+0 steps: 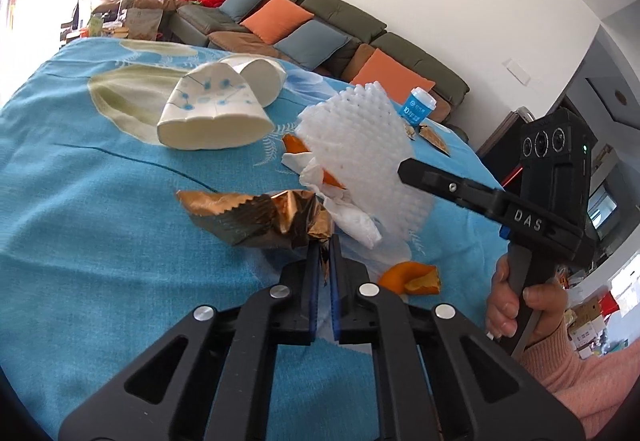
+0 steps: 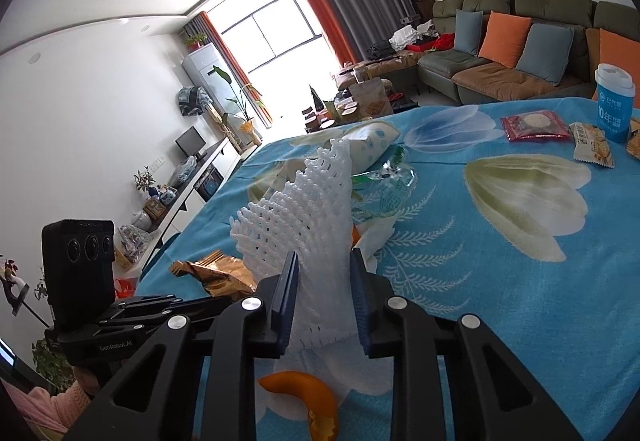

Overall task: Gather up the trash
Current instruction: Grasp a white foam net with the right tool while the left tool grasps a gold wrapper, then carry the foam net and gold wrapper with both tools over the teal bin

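My left gripper (image 1: 325, 247) is shut on a crumpled copper foil wrapper (image 1: 256, 217), held just above the blue floral tablecloth (image 1: 100, 201). My right gripper (image 2: 325, 265) is shut on a white foam fruit net (image 2: 308, 209), lifted off the table; the net also shows in the left wrist view (image 1: 368, 149) with the right gripper's finger against it. Crumpled white tissue (image 1: 344, 209) and orange peel (image 1: 412, 277) lie under the net. Another peel (image 2: 308, 397) lies below my right gripper. The foil wrapper shows at the left (image 2: 216, 275).
Two white paper bowls (image 1: 212, 109) lie on their sides at the far left. A blue paper cup (image 2: 614, 103), a red snack packet (image 2: 534, 127), a cracker packet (image 2: 594, 149) and clear plastic wrap (image 2: 384, 173) lie on the table. A sofa (image 1: 320, 25) stands behind it.
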`<state>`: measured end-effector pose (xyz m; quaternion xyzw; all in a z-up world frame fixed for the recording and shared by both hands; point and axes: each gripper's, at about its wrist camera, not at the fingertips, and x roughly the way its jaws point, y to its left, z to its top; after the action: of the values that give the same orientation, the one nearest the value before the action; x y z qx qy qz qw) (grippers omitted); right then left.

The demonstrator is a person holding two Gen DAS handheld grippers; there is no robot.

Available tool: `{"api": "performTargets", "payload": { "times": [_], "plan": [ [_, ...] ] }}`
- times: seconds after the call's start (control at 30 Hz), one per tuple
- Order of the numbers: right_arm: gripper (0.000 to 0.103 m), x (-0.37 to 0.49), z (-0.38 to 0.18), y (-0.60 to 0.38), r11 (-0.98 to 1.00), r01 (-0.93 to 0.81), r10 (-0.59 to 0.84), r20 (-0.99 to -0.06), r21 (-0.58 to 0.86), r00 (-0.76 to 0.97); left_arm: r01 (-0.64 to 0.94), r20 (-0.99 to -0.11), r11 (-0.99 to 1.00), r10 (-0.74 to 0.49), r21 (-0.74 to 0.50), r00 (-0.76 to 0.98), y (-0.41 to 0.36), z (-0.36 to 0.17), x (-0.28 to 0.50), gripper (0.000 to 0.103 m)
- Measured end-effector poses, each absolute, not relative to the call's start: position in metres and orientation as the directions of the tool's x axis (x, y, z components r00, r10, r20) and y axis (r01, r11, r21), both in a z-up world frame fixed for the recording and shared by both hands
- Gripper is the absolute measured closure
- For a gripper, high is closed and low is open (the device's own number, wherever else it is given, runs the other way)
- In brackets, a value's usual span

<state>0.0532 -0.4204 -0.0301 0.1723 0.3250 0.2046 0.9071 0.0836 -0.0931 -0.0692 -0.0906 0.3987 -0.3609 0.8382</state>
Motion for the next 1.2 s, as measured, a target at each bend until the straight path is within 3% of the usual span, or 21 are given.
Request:
{"api": "performTargets", "payload": {
  "times": [1.2],
  "plan": [
    [0.079,0.072,-0.013,-0.339,0.773,-0.435,0.629,-0.469,0.462,0.620,0.459,-0.572,0.808,-0.587,-0.369,0.573,-0.003,-0.040,0.036,0.099]
  ]
}}
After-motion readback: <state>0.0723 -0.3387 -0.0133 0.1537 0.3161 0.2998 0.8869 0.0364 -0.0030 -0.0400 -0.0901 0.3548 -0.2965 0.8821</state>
